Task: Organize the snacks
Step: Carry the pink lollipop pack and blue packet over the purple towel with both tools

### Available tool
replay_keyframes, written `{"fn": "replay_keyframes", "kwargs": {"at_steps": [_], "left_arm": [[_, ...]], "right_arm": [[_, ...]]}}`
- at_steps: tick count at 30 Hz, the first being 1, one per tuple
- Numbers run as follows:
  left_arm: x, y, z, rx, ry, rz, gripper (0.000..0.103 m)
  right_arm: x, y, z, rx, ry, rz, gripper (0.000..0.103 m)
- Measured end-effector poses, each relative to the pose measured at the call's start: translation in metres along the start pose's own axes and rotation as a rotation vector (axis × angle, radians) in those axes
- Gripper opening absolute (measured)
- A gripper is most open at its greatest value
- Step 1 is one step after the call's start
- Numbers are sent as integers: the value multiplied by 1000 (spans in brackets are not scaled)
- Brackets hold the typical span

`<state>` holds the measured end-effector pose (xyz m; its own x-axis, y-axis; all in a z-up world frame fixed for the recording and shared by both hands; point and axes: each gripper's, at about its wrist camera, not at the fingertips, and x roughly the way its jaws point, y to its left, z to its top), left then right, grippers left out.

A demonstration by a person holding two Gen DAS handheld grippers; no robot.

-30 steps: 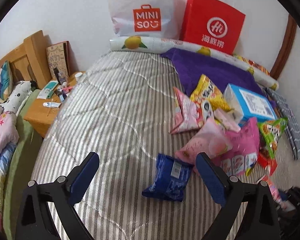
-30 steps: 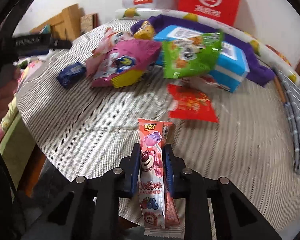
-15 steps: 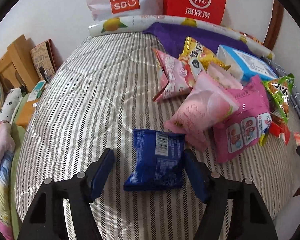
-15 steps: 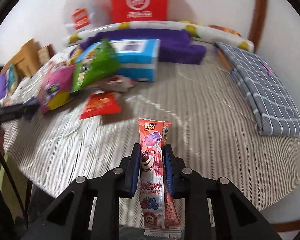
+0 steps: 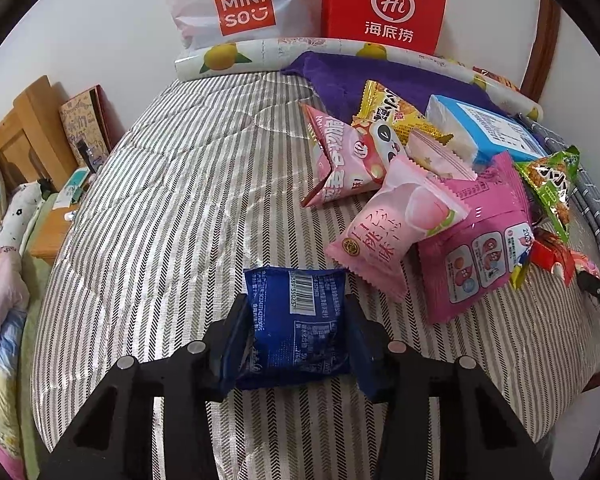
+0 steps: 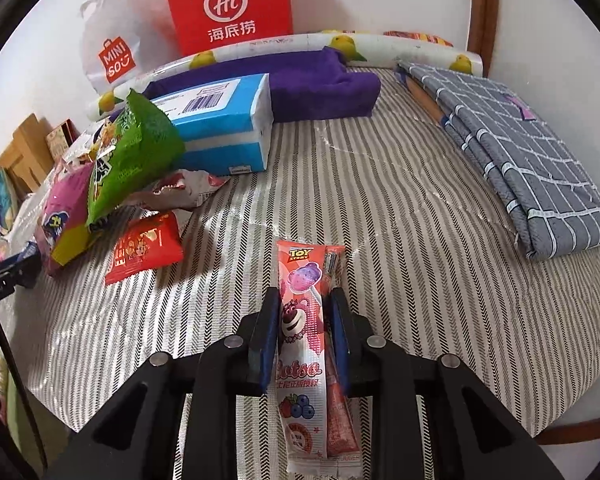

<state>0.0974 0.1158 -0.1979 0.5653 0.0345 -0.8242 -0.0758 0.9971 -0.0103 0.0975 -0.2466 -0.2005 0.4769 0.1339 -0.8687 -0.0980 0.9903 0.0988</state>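
We saw a striped bedspread [image 5: 172,208] covering the bed. At its far edge, against the wall, stood a white MINISO bag [image 5: 236,4] & a red Hi paper bag [image 5: 384,4], w/ a lemon-print roll [image 5: 260,54] lying along that edge in front of them. A purple towel [image 6: 320,76] lay just inside the roll. Near the bed's right edge sat a folded grey checked cloth [image 6: 520,160]. Beyond the left edge we noted a wooden nightstand [image 5: 50,236] w/ small items, too blurred to tell, & a brown box [image 5: 86,120] upright behind it.
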Motion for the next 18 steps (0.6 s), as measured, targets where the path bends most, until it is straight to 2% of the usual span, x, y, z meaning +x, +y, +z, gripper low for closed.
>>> {"fn": "replay_keyframes", "kwargs": {"at_steps": [10,18], "left_arm": [[-31,12,4,-48,-34,-23,42],[-57,7,19,-55,-74,-88,42]], "right_arm": [[-32,1,14,12,-53,13,23],[-49,9,28,39,-70,31,23]]}}
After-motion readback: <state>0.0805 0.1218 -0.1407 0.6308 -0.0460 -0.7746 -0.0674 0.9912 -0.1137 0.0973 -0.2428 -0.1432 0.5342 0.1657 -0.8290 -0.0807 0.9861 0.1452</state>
